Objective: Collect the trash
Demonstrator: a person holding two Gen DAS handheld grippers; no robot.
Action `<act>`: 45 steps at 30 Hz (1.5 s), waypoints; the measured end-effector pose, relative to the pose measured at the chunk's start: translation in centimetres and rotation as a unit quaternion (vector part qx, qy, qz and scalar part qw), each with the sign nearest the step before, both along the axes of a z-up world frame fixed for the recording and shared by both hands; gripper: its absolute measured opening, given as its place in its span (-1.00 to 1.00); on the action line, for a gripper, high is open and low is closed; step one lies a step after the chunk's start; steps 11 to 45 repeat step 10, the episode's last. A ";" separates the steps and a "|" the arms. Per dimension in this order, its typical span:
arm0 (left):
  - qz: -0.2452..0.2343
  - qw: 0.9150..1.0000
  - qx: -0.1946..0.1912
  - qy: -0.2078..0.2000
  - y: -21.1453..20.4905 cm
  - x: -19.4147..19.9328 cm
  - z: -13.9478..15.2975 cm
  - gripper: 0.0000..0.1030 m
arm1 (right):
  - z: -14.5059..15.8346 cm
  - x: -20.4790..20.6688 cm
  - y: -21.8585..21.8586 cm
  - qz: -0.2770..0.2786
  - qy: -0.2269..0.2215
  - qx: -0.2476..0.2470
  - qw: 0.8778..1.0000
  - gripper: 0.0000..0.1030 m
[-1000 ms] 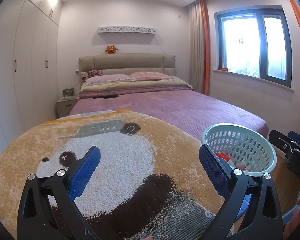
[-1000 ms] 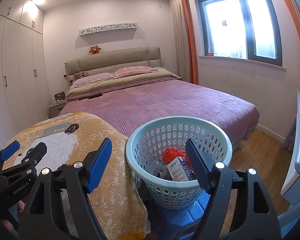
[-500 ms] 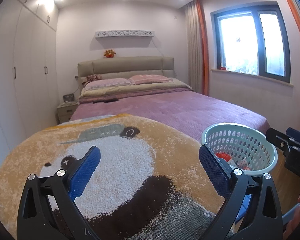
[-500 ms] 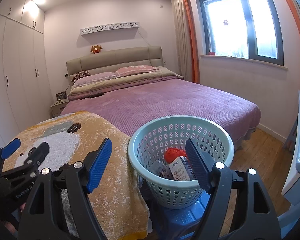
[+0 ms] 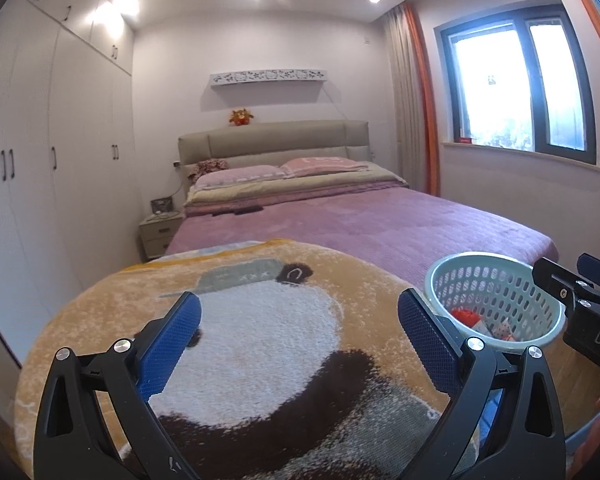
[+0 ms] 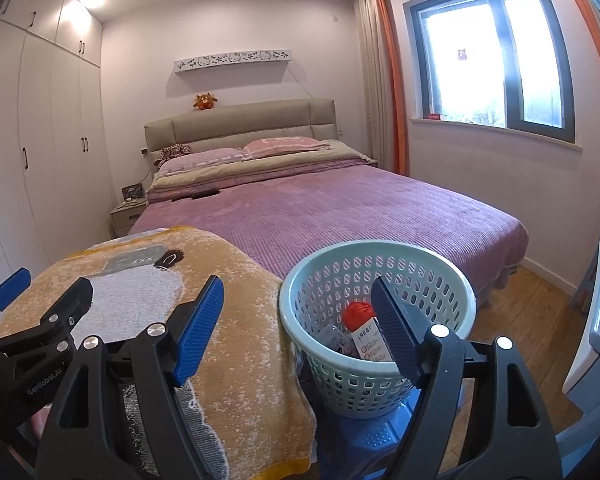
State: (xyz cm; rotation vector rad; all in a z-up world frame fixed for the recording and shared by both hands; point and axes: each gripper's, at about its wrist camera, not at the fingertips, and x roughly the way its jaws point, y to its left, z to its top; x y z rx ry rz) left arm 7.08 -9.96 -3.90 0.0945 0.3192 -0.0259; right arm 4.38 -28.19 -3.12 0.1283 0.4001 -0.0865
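Both grippers hang empty with jaws spread wide: the left gripper (image 5: 299, 330) over a panda-print blanket (image 5: 260, 320), the right gripper (image 6: 297, 310) just above the rim of the pale green basket (image 6: 452, 280), which sits on a blue stool (image 6: 376, 432) at the foot of the bed (image 6: 340, 208).

The collected trash lies in the basket's bottom: a red crumpled ball (image 6: 356, 312) at about 12 o'clock, a small printed carton (image 6: 370, 342) just below it, and a clear wrapper (image 6: 334, 338) at 9 o'clock.

All look light. The ball and wrapper should crush easily; the carton seems stiffer, best pinched across its flat faces. The perforated basket is probably light and slightly flexible, so the rim seems the sensible hold. No loose trash shows elsewhere.
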 end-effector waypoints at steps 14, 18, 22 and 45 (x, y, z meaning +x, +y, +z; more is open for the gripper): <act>0.017 1.000 -0.017 0.008 2.1 -1.0 0.8 0.86 | 0.9 0.0 2.0 0.012 -0.003 -0.009 1.000 0.40; 0.017 1.000 -0.017 0.008 2.1 -1.0 0.8 0.86 | 0.9 0.0 2.0 0.012 -0.003 -0.009 1.000 0.40; 0.017 1.000 -0.017 0.008 2.1 -1.0 0.8 0.86 | 0.9 0.0 2.0 0.012 -0.003 -0.009 1.000 0.40; 0.017 1.000 -0.017 0.008 2.1 -1.0 0.8 0.86 | 0.9 0.0 2.0 0.012 -0.003 -0.009 1.000 0.40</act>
